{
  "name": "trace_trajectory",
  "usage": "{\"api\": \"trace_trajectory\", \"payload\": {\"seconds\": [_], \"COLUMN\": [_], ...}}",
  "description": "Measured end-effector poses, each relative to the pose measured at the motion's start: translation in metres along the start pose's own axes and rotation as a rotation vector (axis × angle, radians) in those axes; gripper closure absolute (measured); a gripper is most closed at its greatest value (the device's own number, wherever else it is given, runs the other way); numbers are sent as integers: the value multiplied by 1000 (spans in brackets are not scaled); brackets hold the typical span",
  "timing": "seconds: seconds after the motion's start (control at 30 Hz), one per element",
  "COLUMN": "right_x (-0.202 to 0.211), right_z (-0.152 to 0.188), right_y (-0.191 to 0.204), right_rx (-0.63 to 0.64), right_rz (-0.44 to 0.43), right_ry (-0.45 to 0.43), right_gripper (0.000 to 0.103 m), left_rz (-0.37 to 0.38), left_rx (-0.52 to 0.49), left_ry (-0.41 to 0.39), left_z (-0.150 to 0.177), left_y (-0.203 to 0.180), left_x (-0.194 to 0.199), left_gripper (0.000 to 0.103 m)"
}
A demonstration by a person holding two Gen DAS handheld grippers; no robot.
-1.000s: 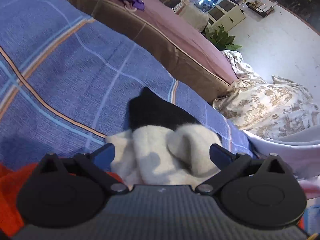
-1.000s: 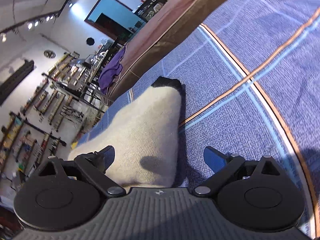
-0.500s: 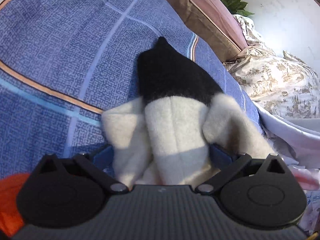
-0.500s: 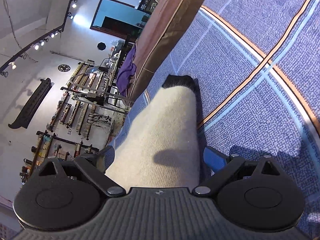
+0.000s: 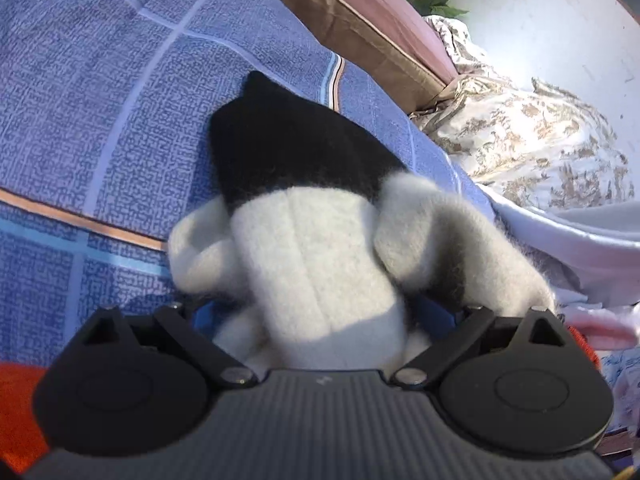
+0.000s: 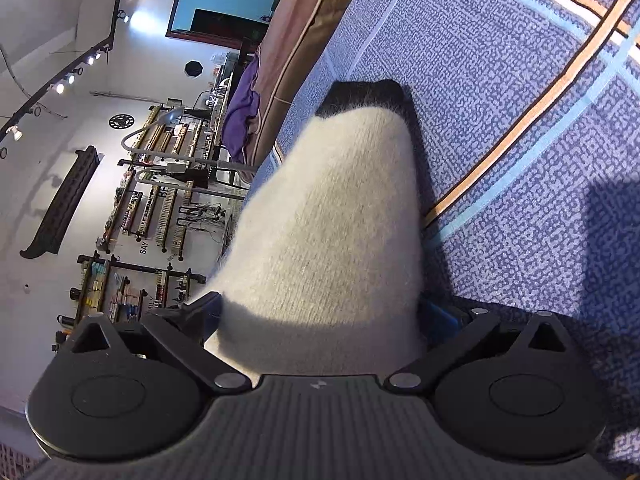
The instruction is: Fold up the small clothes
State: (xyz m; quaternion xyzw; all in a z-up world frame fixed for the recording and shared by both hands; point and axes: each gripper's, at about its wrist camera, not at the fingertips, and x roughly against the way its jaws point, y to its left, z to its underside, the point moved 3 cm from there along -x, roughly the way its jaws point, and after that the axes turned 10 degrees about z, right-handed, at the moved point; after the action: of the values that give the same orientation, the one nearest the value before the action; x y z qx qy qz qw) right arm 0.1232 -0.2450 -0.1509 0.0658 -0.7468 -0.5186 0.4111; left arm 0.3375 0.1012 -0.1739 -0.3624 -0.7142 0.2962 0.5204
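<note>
A fluffy white garment with a black end (image 5: 312,248) lies on the blue checked bedspread (image 5: 100,128), its two white side flaps bunched up. My left gripper (image 5: 320,314) straddles the white end. Its jaws are closing, with the fabric between the blue pads (image 5: 438,316), and no squeeze shows. In the right wrist view the same garment (image 6: 332,220) fills the gap of my right gripper (image 6: 320,314). That gripper's jaws stand wide, and its fingertips are partly hidden by the fluff.
A brown and pink mattress (image 5: 360,12) borders the bedspread at the back. A floral cloth (image 5: 520,128) and a pale cloth (image 5: 580,256) lie to the right. An orange cloth (image 5: 16,400) sits at the near left. A purple cloth (image 6: 240,116) lies on the mattress.
Both grippers have come forward and down over the garment, which now fills the gap between their fingers. The right view has rolled. The left jaws look slightly narrower.
</note>
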Motion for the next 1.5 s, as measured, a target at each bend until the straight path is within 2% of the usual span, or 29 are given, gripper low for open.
{"api": "trace_trajectory", "payload": {"seconds": [0.1,0.27,0.43,0.6,0.73,0.87,1.07,1.27,1.37,1.5], "right_x": [4,0,4,17,25,39,67,92,97,101], "right_z": [0,5,16,26,28,36,47,43,53,69], "right_y": [-1,12,15,14,16,27,64,88,98,113], "right_rx": [4,77,115,178,216,292,453,475,498,525], "right_rz": [-5,80,126,145,154,157,131,89,74,36], "right_ry": [19,16,-43,-101,-127,-182,-241,-272,-259,-250], "right_gripper": [0,0,0,0,0,0,0,0,1,9], "left_rz": [9,-103,-205,-277,-295,-287,-212,-122,-105,-41], "left_rx": [-35,-118,-196,-277,-340,-373,-405,-359,-350,-334], "left_ry": [5,14,8,19,-3,-34,-68,-89,-109,-174], "left_z": [2,5,8,13,22,31,46,67,83,97], "left_y": [-1,-27,-44,-71,-89,-104,-139,-150,-155,-170], "left_x": [-4,-20,-31,-43,-37,-22,1,28,37,67], "left_gripper": [6,7,13,34,50,59,64,66,68,77]}}
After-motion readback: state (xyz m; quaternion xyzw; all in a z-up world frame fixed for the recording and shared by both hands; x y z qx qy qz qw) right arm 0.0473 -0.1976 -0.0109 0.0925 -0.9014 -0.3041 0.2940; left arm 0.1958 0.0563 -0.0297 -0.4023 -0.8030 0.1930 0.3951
